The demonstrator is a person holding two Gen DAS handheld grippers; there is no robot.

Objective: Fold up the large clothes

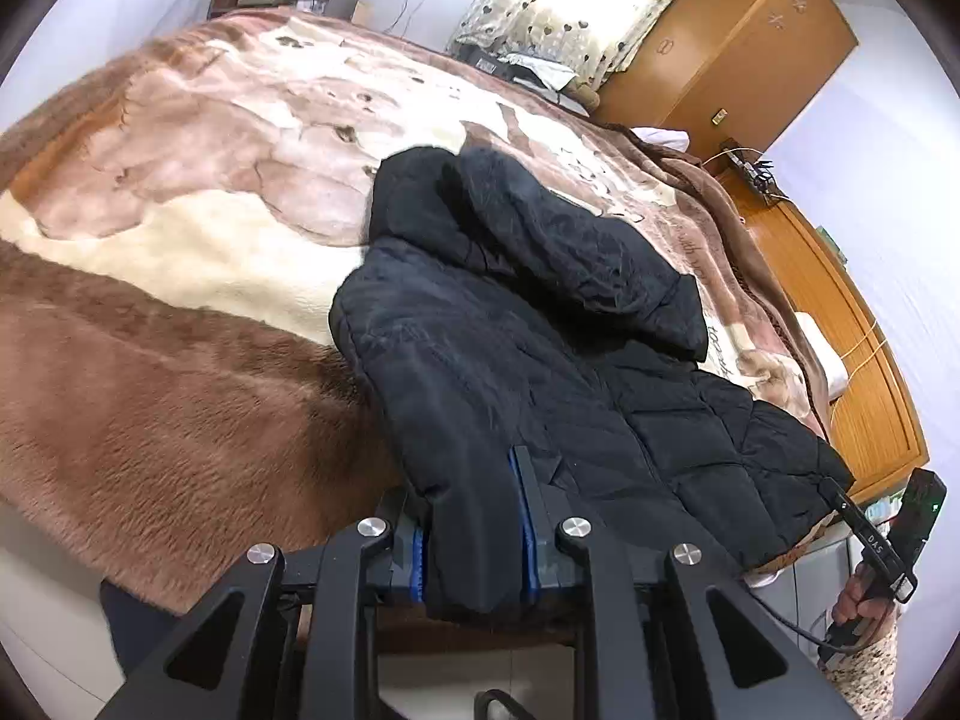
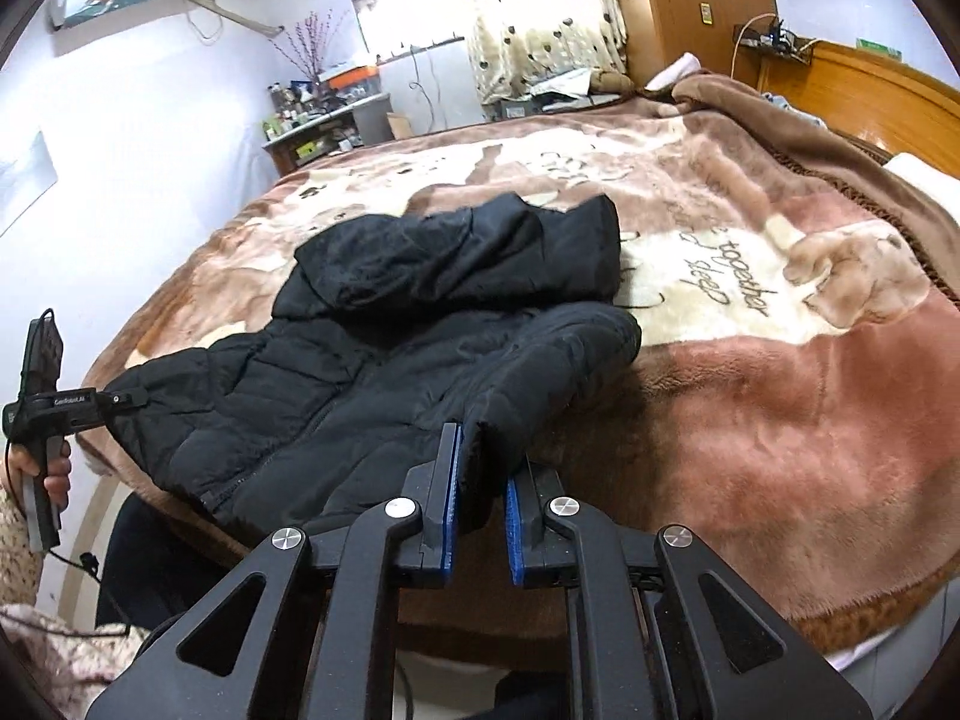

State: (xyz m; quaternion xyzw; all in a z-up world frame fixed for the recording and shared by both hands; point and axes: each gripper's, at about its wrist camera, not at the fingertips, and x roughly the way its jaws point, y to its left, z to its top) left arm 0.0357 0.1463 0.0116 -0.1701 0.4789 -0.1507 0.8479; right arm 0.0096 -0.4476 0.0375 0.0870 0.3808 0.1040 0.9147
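Note:
A black hooded puffer jacket [image 1: 540, 360] lies across the near edge of a bed, hood toward the far side. My left gripper [image 1: 474, 516] is shut on a thick fold of the jacket's near edge, with the fabric pressed between the blue pads. My right gripper [image 2: 483, 456] is shut on a sleeve end of the jacket [image 2: 420, 372]. In the left wrist view the right gripper [image 1: 831, 489] bites the jacket's right corner. In the right wrist view the left gripper [image 2: 129, 399] clamps its left corner. Both held ends are raised off the blanket.
A brown and cream plush blanket [image 1: 180, 240] covers the whole bed. A wooden headboard [image 2: 870, 90] and wardrobe [image 1: 738, 42] stand on one side, a cluttered shelf [image 2: 324, 132] and a curtained window [image 2: 540, 18] beyond. A hand [image 2: 45, 468] holds the left gripper's handle.

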